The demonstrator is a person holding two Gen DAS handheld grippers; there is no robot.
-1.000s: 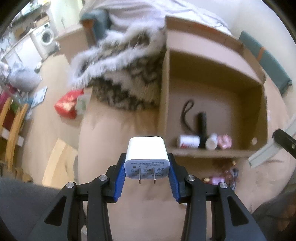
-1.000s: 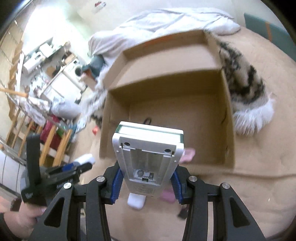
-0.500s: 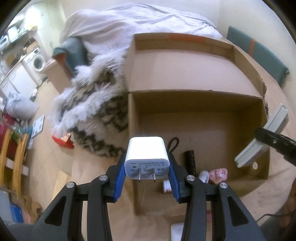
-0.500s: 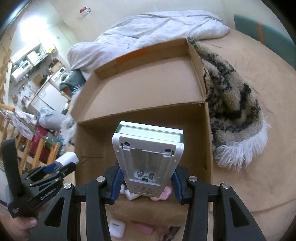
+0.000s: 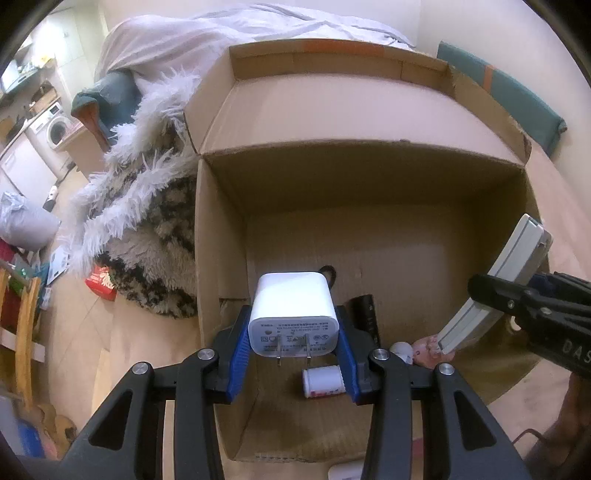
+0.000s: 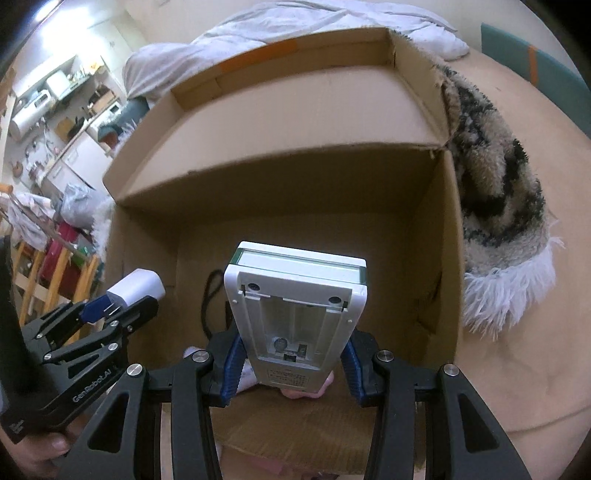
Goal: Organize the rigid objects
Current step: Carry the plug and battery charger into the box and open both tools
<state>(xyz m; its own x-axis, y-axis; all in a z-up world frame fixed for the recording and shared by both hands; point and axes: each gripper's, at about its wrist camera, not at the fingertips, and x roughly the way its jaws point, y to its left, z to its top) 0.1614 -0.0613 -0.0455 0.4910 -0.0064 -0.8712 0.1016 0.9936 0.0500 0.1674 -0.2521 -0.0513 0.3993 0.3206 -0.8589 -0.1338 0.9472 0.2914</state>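
My left gripper (image 5: 293, 343) is shut on a white USB wall charger (image 5: 293, 314), prongs toward the camera, held over the near left part of an open cardboard box (image 5: 221, 229). My right gripper (image 6: 291, 354) is shut on a white flat device (image 6: 295, 310) with a green-edged screen, held over the same box (image 6: 448, 240). Each gripper shows in the other's view: the right one (image 5: 491, 291) at the box's right side, the left one (image 6: 110, 306) at its left. In the box lie a small white bottle (image 5: 323, 381), a black cylinder (image 5: 367, 314), a black cord (image 6: 208, 299) and a pink item (image 5: 424, 349).
A shaggy black-and-white rug (image 5: 147, 221) lies left of the box and also right of it in the right wrist view (image 6: 495, 206). A white duvet (image 5: 207, 33) lies behind. A red packet (image 5: 99, 282) sits on the floor. A small white object (image 5: 345, 470) lies in front of the box.
Both grippers have moved forward over the box with their objects still held. The box now fills both views and the right gripper sits closer to the left one.
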